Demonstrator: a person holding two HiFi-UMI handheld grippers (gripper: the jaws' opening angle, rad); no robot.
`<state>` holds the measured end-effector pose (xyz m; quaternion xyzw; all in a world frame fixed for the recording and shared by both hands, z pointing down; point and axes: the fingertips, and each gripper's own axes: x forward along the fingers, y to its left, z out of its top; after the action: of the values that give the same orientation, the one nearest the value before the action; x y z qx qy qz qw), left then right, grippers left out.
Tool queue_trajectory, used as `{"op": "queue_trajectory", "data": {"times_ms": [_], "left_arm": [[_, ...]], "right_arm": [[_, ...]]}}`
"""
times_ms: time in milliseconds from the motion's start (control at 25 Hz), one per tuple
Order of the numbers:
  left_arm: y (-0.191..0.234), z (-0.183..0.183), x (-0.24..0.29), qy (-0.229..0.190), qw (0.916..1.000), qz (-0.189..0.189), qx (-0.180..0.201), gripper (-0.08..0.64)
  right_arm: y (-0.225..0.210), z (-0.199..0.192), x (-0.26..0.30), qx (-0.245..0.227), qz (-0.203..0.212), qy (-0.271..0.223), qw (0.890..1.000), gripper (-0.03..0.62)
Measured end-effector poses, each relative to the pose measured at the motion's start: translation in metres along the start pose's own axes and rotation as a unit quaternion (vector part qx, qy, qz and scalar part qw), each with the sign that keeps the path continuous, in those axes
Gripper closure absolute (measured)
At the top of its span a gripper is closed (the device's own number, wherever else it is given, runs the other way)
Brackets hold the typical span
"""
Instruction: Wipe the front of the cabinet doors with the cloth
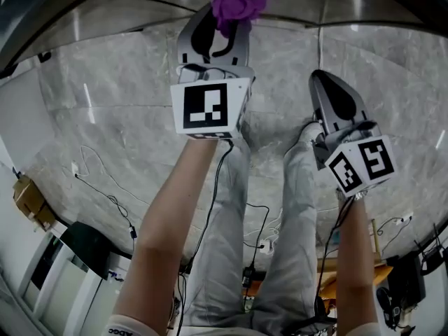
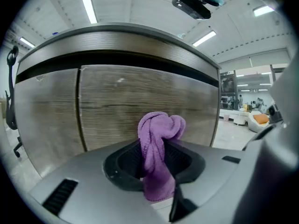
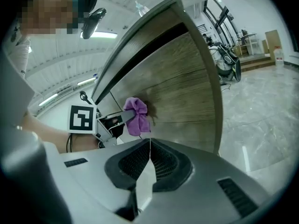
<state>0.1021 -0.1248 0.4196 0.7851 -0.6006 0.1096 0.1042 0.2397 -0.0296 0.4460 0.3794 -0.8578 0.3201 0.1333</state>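
Observation:
My left gripper (image 1: 225,21) is shut on a bunched purple cloth (image 1: 238,2), whose wad sticks out past the jaws (image 2: 159,129) and touches or nearly touches the wood-grain cabinet door (image 2: 140,106). The right gripper view shows that cloth (image 3: 136,115) pressed against the door front (image 3: 187,87). My right gripper (image 1: 323,84) hangs to the right of the left one, jaws shut with nothing between them (image 3: 149,146), a little back from the cabinet.
A vertical seam (image 2: 80,108) divides two doors, and a dark gap runs under the cabinet top (image 2: 117,36). Grey marble floor (image 1: 105,110) lies below, with cables (image 1: 105,194) and boxes (image 1: 31,201) behind my legs. A wheeled chair (image 2: 10,97) stands at the left.

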Motion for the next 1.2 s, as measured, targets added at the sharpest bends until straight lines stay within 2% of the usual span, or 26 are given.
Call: {"op": "queue_trajectory", "data": {"times_ms": [240, 400, 600, 720, 840, 1200], "left_arm": [[0.077, -0.008, -0.021, 0.007, 0.9989, 0.04, -0.022, 0.443], [0.123, -0.012, -0.035, 0.008, 0.9962, 0.082, -0.028, 0.443], [0.127, -0.016, -0.043, 0.011, 0.9943, 0.103, -0.023, 0.443], [0.103, -0.024, -0.041, 0.019, 0.9942, 0.101, -0.033, 0.443], [0.058, -0.034, -0.029, 0.03, 0.9958, 0.079, -0.034, 0.443], [-0.144, -0.066, 0.036, 0.055, 0.9979, -0.024, -0.024, 0.443]], "right_arm": [[0.047, 0.006, 0.047, -0.018, 0.027, 0.007, 0.999, 0.563], [0.064, 0.009, 0.065, -0.02, 0.035, 0.003, 0.999, 0.563], [0.068, 0.005, 0.064, -0.018, 0.042, 0.004, 0.999, 0.563], [0.054, 0.002, 0.048, -0.013, 0.038, 0.004, 0.999, 0.563], [0.03, -0.004, 0.026, -0.007, 0.03, 0.006, 1.0, 0.563], [-0.064, -0.04, -0.062, 0.018, 0.014, 0.031, 0.999, 0.563]]}}
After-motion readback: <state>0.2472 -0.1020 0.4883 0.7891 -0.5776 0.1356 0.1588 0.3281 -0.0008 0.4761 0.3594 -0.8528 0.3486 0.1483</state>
